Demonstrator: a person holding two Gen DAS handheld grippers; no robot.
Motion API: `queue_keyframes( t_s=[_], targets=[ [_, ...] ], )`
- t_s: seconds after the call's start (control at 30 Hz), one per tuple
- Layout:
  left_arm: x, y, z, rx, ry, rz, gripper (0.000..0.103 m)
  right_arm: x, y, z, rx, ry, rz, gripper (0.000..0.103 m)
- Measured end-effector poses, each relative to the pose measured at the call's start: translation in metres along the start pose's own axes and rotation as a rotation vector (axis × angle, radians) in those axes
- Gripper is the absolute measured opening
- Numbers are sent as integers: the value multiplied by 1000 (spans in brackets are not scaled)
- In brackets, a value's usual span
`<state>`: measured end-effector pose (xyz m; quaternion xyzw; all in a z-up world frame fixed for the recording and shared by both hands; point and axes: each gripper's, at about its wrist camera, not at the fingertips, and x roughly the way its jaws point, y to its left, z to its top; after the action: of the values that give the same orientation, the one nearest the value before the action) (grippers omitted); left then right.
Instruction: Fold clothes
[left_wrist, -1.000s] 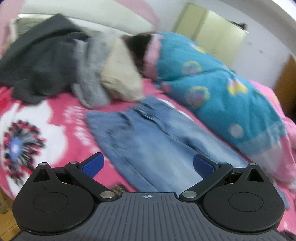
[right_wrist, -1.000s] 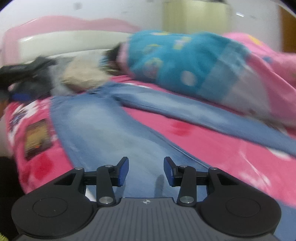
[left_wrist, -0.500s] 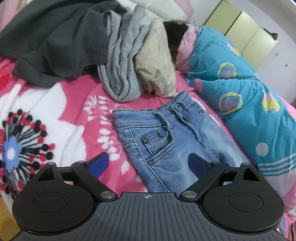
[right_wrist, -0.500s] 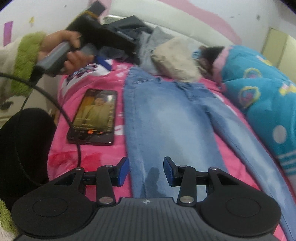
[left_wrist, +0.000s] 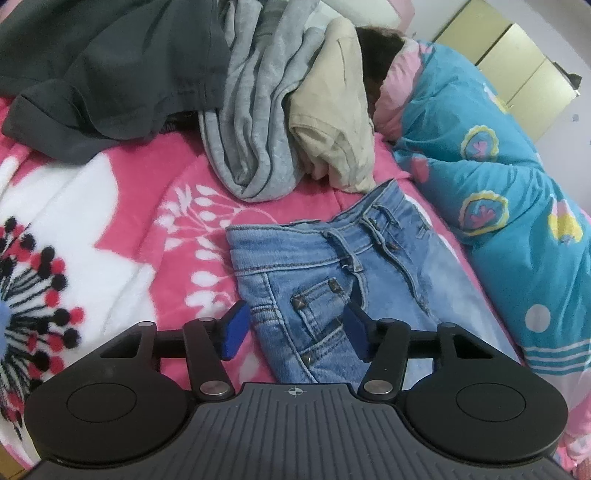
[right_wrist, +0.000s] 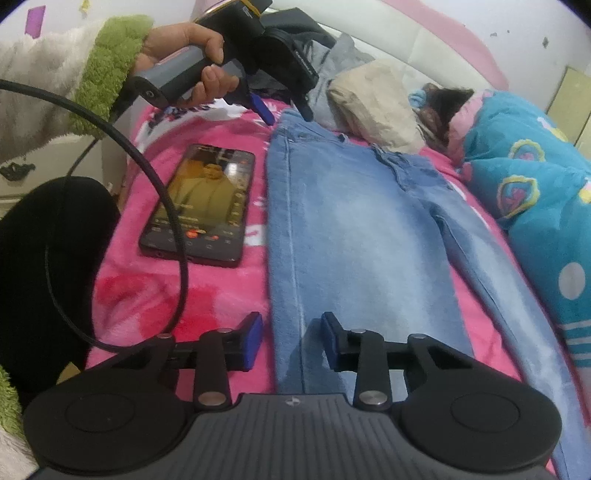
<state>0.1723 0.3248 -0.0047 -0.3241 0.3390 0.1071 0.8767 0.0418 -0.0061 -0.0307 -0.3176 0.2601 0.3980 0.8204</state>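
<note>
Light blue jeans (right_wrist: 351, 240) lie flat on the pink floral blanket (right_wrist: 155, 295), waist toward the headboard. In the left wrist view the waistband and front pocket (left_wrist: 325, 280) fill the middle. My left gripper (left_wrist: 295, 332) is open, hovering over the pocket at the waist's left corner, with nothing between its pads. The right wrist view shows that same left gripper (right_wrist: 287, 112) in a hand (right_wrist: 184, 55), just above the waist corner. My right gripper (right_wrist: 291, 339) is open low over the outer seam of the near leg.
A lit phone (right_wrist: 203, 206) lies beside the jeans, and a black cable (right_wrist: 173, 206) crosses it. Dark grey (left_wrist: 110, 66), light grey (left_wrist: 258, 110) and beige (left_wrist: 332, 110) clothes are piled near the headboard. A blue quilt (left_wrist: 498, 184) covers a lying person on the right.
The left gripper has dropped closer to the jeans' waist and its fingers have narrowed while staying open. The right gripper has moved slightly nearer the leg's outer seam.
</note>
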Motion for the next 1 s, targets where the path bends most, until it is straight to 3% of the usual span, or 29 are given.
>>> queue_keyframes(
  t_s=[0.2, 0.4, 0.43, 0.6, 0.63, 0.77, 1.0],
  targets=[
    [8, 3, 4, -22, 18, 24, 56, -2, -6, 1, 56, -8, -53, 7],
    [14, 2, 8, -35, 30, 36, 55, -15, -17, 4, 120, -62, -116, 4],
    [14, 2, 9, -37, 29, 41, 54, -17, -19, 5, 128, -70, -126, 4],
    [14, 0, 12, -47, 23, 69, 21, -23, -27, 8, 156, -93, -156, 4],
    [14, -1, 13, -49, 22, 75, 18, -24, -28, 8, 158, -98, -162, 4],
    [13, -5, 16, -51, 10, 92, 14, -28, -37, 12, 169, -122, -196, 3],
    [-1, -42, 32, -44, -61, 38, 11, -42, -77, 23, 217, -188, -280, 3]
  ],
)
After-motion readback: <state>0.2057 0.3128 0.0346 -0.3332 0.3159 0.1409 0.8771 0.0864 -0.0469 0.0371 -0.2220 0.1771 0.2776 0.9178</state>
